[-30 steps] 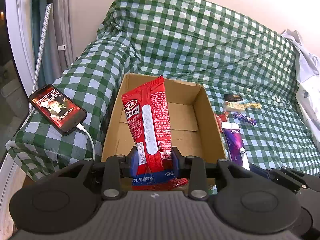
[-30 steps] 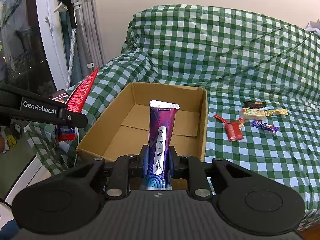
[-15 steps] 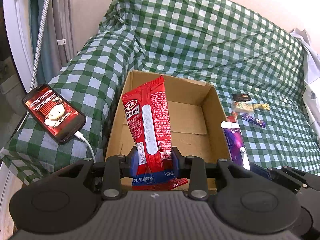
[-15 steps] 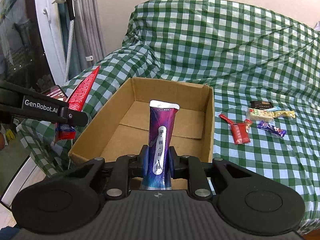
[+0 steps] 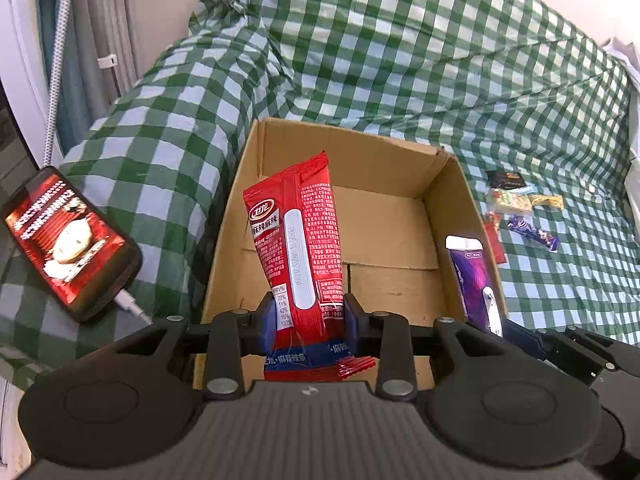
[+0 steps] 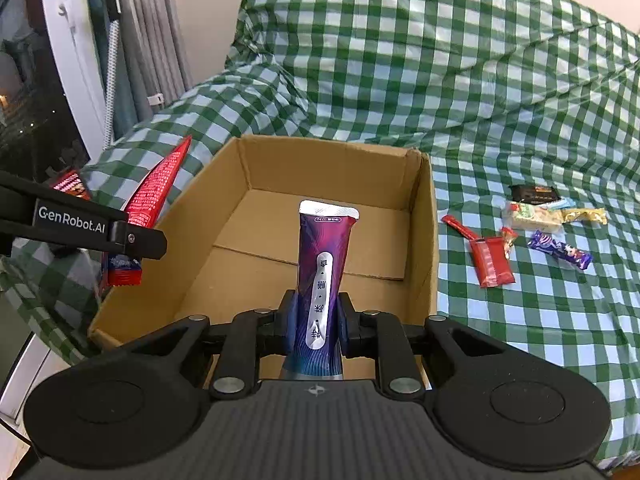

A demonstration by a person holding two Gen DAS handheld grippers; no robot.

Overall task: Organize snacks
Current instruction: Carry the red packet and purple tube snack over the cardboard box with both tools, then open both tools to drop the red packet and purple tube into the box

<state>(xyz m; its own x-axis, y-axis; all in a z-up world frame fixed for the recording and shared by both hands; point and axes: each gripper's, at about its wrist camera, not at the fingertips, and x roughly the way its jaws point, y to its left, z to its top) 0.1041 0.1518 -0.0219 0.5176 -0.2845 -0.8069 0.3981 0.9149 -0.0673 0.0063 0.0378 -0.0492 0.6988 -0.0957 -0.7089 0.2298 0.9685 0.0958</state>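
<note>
My left gripper is shut on a red snack packet and holds it upright over the near edge of an open cardboard box. My right gripper is shut on a purple snack packet, upright over the box's near right part. The purple packet also shows in the left wrist view, and the red packet in the right wrist view. The box floor is bare cardboard.
The box sits on a sofa under a green checked cover. Several small snacks lie on the seat right of the box, among them a red packet. A phone on a cable lies on the left armrest.
Both grippers have moved forward and closer to the box with their packets still held. The box looks larger and lower in both views.
</note>
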